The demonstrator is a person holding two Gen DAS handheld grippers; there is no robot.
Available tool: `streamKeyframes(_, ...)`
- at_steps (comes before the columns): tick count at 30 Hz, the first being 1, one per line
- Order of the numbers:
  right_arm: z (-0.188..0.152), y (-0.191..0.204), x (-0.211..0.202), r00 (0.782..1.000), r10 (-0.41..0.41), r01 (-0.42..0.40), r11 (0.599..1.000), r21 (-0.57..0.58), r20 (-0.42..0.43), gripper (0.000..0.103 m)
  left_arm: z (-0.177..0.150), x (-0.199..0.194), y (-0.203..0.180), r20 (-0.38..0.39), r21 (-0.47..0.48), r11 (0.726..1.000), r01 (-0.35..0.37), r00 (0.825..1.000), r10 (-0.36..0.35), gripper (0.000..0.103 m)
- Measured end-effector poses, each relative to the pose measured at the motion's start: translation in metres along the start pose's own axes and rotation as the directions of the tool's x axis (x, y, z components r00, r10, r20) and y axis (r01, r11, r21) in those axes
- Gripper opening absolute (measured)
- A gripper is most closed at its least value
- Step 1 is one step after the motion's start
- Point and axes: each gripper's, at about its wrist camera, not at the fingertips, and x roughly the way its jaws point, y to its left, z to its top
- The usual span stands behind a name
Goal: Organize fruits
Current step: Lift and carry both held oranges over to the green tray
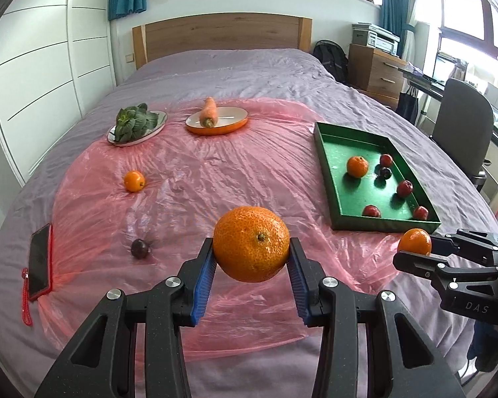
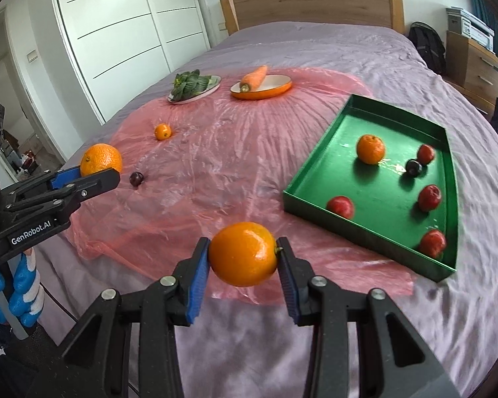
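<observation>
Left wrist view: left gripper (image 1: 251,252) is pinching a bumpy mandarin (image 1: 251,244) up over the pink plastic sheet (image 1: 195,179), and the green tray (image 1: 328,179) sits ahead toward the bed's right edge.

Right wrist view: right gripper (image 2: 243,256) is pinching a smooth orange (image 2: 243,253), clearly closer, with the tray's near rim just ahead-right.

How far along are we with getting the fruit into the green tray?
Done: the green tray already holds one orange, four red fruits and a dark plum.
In hand: the left tool grips a large orange; the right tool grips a smooth orange.
Left: a small orange and a dark fruit lie on the pink sheet.
</observation>
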Motion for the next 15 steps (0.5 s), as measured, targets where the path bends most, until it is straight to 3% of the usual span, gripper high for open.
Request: streamKeyframes(15, -0.036, -0.11, -0.039, 0.987, -0.161, 0.16, 0.976, 0.149, -0.008, 0.075, 0.012, 0.036, -0.087, -0.065, 0.109, 0.984, 0.138, 0.989, -0.132, 0.037)
